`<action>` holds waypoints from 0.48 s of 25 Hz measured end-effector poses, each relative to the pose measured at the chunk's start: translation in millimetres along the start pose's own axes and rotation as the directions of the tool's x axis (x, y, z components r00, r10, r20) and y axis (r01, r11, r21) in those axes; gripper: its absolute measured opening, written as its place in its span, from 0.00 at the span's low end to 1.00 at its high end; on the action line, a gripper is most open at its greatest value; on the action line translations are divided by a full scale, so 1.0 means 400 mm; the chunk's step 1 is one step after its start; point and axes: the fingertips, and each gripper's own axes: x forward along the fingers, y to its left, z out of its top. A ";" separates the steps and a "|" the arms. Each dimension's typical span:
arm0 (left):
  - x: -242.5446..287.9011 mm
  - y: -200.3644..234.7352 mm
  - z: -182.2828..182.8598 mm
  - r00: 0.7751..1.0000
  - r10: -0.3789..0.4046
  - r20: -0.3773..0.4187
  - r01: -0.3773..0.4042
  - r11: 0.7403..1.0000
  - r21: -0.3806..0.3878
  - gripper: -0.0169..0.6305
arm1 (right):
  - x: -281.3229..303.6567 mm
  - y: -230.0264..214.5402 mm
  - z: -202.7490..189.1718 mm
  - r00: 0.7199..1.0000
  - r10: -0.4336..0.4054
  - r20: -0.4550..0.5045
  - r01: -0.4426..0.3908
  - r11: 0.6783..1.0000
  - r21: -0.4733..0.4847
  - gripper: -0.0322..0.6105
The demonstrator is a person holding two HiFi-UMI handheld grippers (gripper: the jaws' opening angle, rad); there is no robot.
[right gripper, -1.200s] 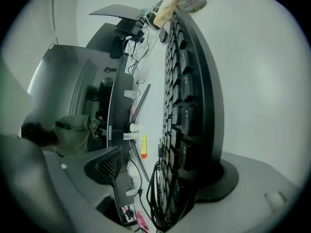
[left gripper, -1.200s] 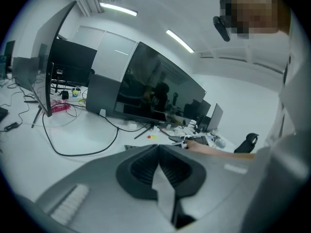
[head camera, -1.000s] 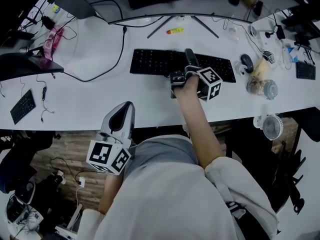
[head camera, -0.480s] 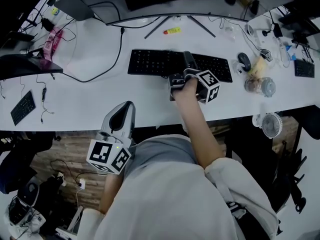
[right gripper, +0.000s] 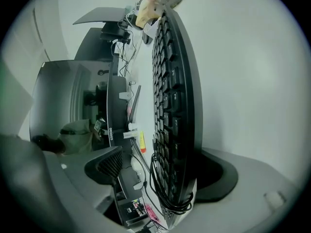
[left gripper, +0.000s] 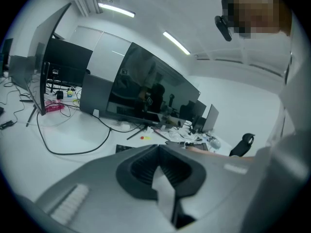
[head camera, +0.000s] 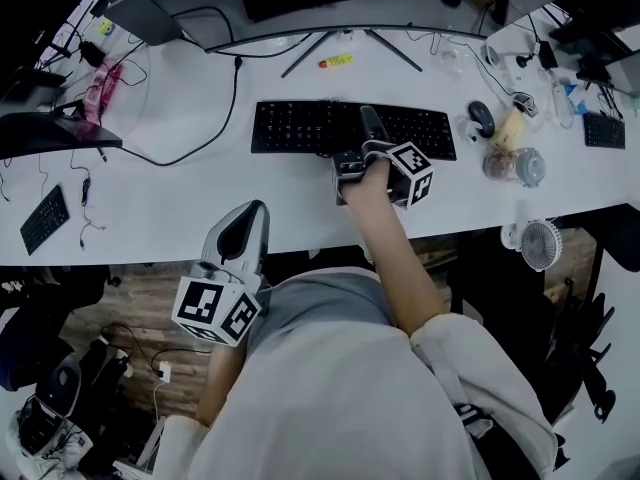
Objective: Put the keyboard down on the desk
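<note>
Right tongs (head camera: 367,123) wide astride the keyboard (head camera: 300,126), seemingly flat on the desk (head camera: 180,198); left tongs (head camera: 243,230) closed, empty.

White desk (head camera: 170,196), kbd (head camera: 300,128), mouse (head camera: 481,118), jar (head camera: 517,166)

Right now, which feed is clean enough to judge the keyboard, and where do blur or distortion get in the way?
Head view: even light, sharp on the keyboard and desk, corners dark. Right gripper view: heavy fisheye bows the keyboard inside the right claw; foreground soft. Left gripper view: the left claw fills the bottom, blurred; the monitor shows reflections.
</note>
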 end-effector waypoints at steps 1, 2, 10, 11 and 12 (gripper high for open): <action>0.000 -0.003 -0.001 1.000 -0.002 0.002 0.002 1.000 0.000 0.03 | -0.001 -0.005 -0.001 1.000 -0.003 -0.005 0.003 1.000 0.004 0.73; 0.001 -0.007 -0.003 1.000 -0.005 0.004 0.005 1.000 0.000 0.03 | -0.003 -0.011 -0.002 1.000 -0.007 -0.011 0.007 1.000 0.008 0.73; 0.005 -0.033 -0.015 1.000 -0.022 0.014 0.022 1.000 -0.006 0.03 | -0.024 -0.043 -0.006 0.999 -0.022 -0.045 0.022 1.000 -0.010 0.68; 0.006 -0.037 -0.018 1.000 -0.023 0.015 0.023 1.000 -0.010 0.03 | -0.028 -0.047 -0.005 0.998 -0.025 -0.050 0.024 1.000 -0.012 0.68; 0.008 -0.040 -0.020 1.000 -0.025 0.017 0.025 1.000 -0.014 0.03 | -0.032 -0.051 -0.003 0.998 -0.027 -0.055 0.027 1.000 -0.015 0.68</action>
